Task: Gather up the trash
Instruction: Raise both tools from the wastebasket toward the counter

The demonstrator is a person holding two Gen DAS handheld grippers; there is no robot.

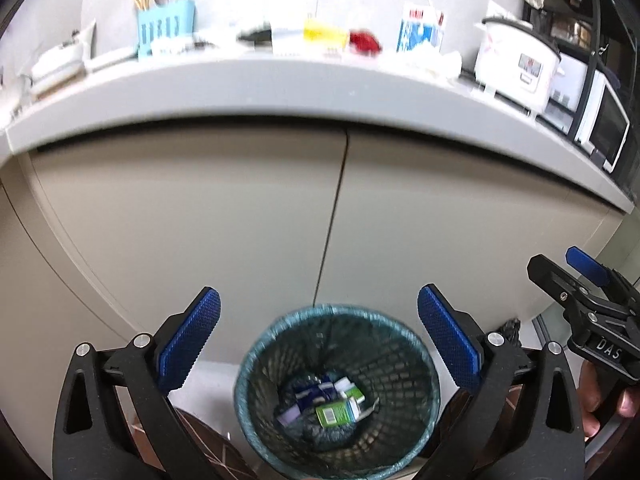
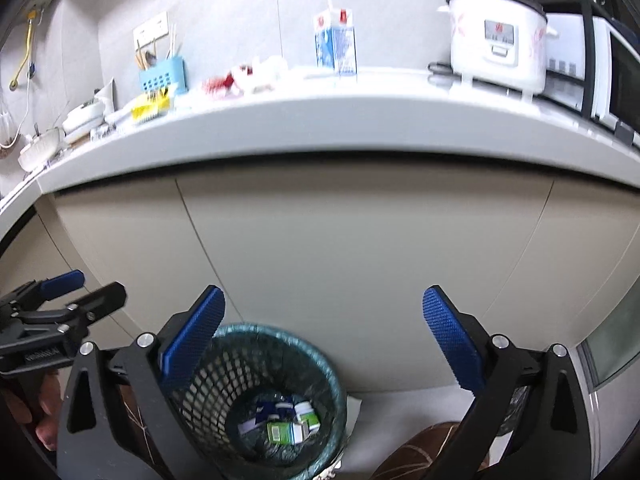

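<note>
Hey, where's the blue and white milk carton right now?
The milk carton stands upright on the counter by the back wall, left of the white rice cooker in both views.

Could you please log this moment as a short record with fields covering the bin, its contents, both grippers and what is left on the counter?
bin: mesh wastebasket on the floor by the cabinet doors
contents: green carton and other small boxes at the bottom
left gripper: jaws open, nothing between them, above the bin
right gripper: jaws open, empty
counter: milk carton, red wrapper, yellow packet, crumpled tissue
nearby: rice cooker
</note>
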